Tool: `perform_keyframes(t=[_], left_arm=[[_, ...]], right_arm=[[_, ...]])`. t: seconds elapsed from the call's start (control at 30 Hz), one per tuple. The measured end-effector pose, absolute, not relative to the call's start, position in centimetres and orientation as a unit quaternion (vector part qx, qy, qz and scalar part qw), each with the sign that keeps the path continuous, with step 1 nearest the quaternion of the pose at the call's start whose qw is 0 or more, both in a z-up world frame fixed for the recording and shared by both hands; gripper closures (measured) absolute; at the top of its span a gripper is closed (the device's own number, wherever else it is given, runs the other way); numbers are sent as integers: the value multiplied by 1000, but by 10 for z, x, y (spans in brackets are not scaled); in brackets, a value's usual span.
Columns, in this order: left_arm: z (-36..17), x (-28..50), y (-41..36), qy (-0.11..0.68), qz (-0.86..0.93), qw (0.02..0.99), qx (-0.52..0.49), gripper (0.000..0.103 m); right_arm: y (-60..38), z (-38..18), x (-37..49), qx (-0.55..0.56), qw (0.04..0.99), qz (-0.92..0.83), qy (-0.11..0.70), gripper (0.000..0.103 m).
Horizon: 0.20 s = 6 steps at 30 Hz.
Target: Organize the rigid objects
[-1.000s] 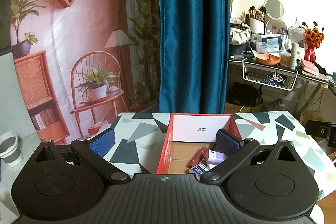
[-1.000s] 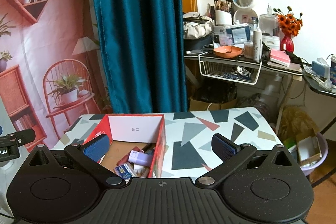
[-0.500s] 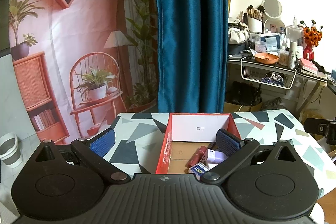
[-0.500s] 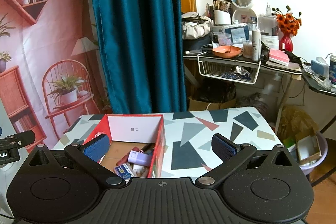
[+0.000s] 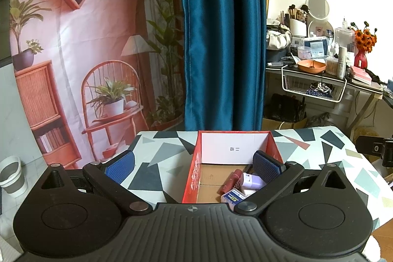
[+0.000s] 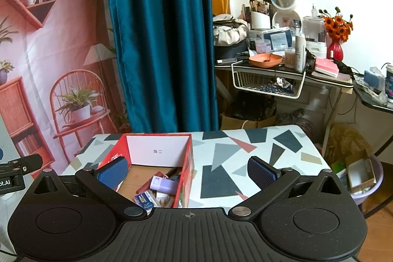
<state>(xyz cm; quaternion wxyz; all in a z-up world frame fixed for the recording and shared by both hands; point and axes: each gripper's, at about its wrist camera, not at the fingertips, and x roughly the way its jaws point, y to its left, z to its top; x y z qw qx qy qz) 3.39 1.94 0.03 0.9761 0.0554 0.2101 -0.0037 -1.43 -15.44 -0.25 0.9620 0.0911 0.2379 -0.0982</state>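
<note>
A red cardboard box (image 5: 194, 171) (image 6: 188, 163) stands open on the patterned table (image 5: 157, 163) (image 6: 228, 158). Inside it lie several small items: a dark red tube (image 5: 229, 182), a lilac and white container (image 5: 250, 181) (image 6: 163, 183) and a blue and white packet (image 5: 233, 195) (image 6: 145, 198). My left gripper (image 5: 192, 162) is open and empty, held above the box's left wall. My right gripper (image 6: 188, 168) is open and empty too, straddling the box's right wall. Each gripper's body shows at the edge of the other's view.
A teal curtain (image 5: 221, 41) and a printed backdrop (image 5: 81, 53) hang behind the table. A cluttered dressing table (image 6: 282, 65) with a wire basket stands at the back right. A lilac bin (image 6: 366, 178) sits on the floor right, a white bucket (image 5: 11, 173) left.
Both views have shifted only slightly; the grippers stay open and the box's contents have not moved.
</note>
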Motion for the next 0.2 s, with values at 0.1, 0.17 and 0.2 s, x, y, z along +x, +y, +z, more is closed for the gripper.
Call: perform_keyframes(t=[0.1, 0.17, 0.2], left_arm=[[0, 32, 18, 204, -6, 977, 60, 0], [0, 32, 17, 204, -6, 977, 60, 0], [-1, 32, 17, 205, -5, 977, 60, 0]], right_arm=[[-154, -2, -14, 94, 962, -98, 236, 0], [-154, -2, -14, 93, 962, -98, 236, 0], [-155, -2, -15, 93, 962, -98, 236, 0]])
